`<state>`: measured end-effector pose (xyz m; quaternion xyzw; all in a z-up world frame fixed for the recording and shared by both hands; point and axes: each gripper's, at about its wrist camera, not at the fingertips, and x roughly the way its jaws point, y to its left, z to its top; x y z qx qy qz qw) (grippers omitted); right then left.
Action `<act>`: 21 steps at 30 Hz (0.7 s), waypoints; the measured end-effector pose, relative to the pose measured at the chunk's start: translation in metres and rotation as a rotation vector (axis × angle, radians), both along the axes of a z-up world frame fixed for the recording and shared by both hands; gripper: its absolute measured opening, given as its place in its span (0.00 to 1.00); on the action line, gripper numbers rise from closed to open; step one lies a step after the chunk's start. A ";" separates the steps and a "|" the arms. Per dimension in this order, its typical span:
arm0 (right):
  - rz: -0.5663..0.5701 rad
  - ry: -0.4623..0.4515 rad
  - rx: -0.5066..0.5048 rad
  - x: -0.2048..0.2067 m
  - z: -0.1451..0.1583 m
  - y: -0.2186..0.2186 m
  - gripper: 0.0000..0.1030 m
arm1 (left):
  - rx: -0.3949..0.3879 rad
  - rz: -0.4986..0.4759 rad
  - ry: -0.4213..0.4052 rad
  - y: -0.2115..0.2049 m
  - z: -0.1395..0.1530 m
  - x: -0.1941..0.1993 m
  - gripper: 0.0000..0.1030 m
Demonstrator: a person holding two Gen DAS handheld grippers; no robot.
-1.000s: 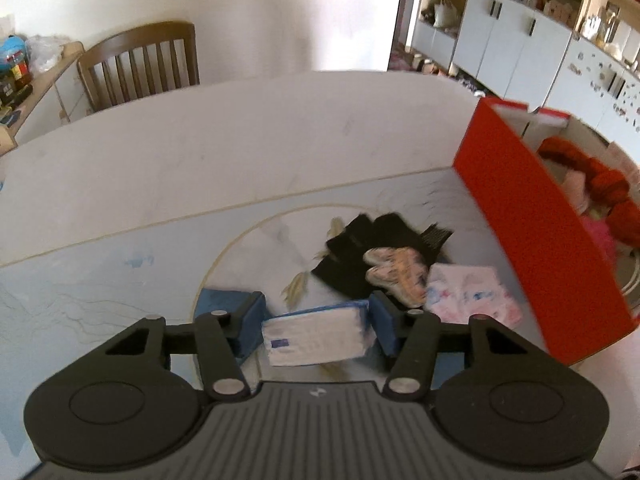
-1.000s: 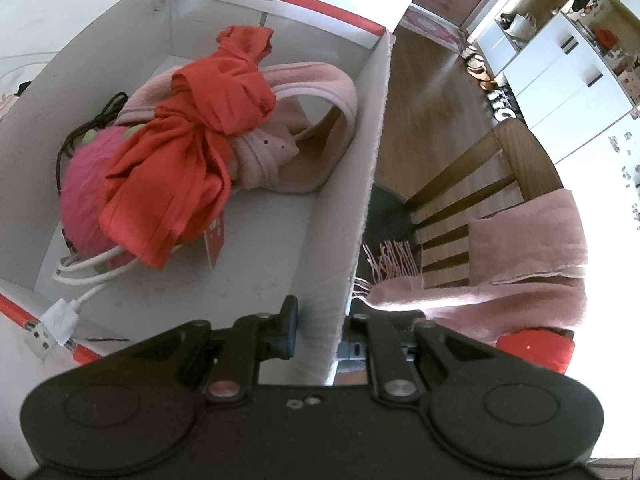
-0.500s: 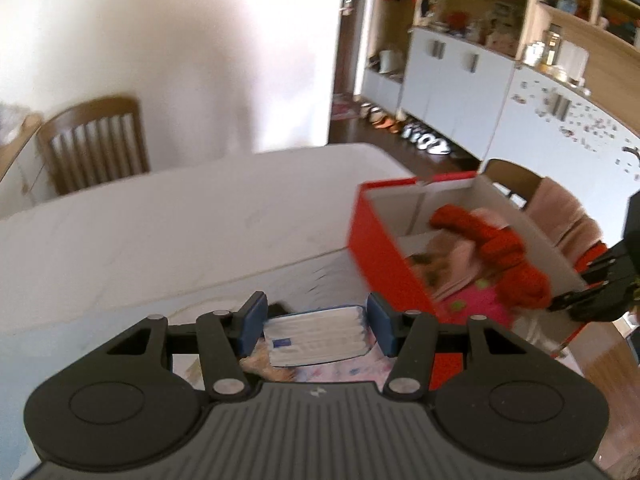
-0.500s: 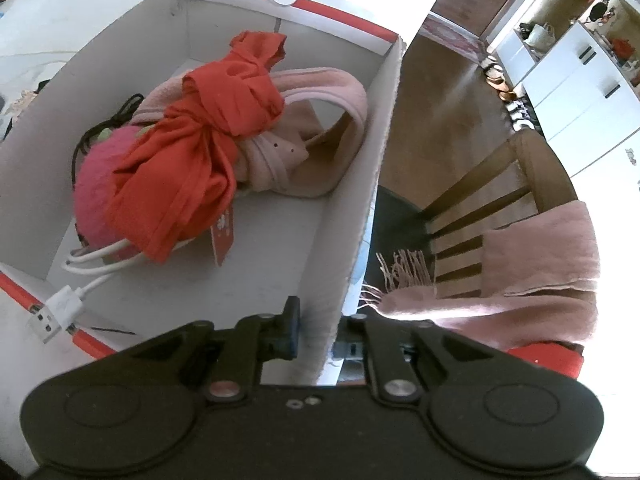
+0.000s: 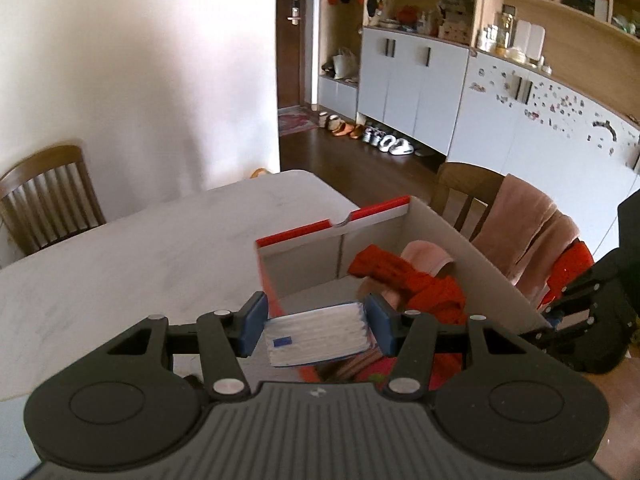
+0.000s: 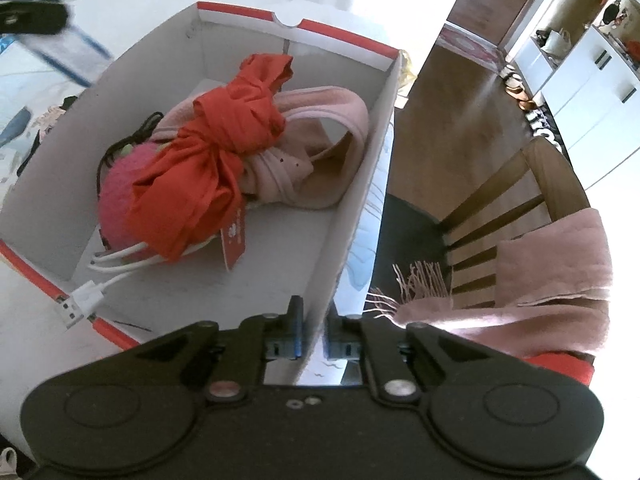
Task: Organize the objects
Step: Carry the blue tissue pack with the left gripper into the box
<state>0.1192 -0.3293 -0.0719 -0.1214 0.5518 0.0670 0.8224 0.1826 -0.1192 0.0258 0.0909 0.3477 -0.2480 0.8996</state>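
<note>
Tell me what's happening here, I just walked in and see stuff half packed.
A person is tidying things into a red and white box on the table. The left gripper holds a white packet above the box's near end. The right gripper pinches the box's side wall. Inside lie a red cloth, a pink cloth and a white cable.
</note>
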 end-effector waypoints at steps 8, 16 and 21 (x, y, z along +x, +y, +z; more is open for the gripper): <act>0.014 -0.003 0.025 -0.003 0.002 -0.005 0.07 | 0.054 -0.023 -0.001 -0.043 -0.018 0.018 0.52; 0.016 -0.007 0.034 -0.004 0.001 -0.009 0.07 | 0.133 -0.028 0.025 -0.072 -0.041 0.033 0.52; 0.017 -0.008 0.031 -0.004 0.002 -0.009 0.07 | 0.144 -0.042 0.069 -0.078 -0.052 0.033 0.52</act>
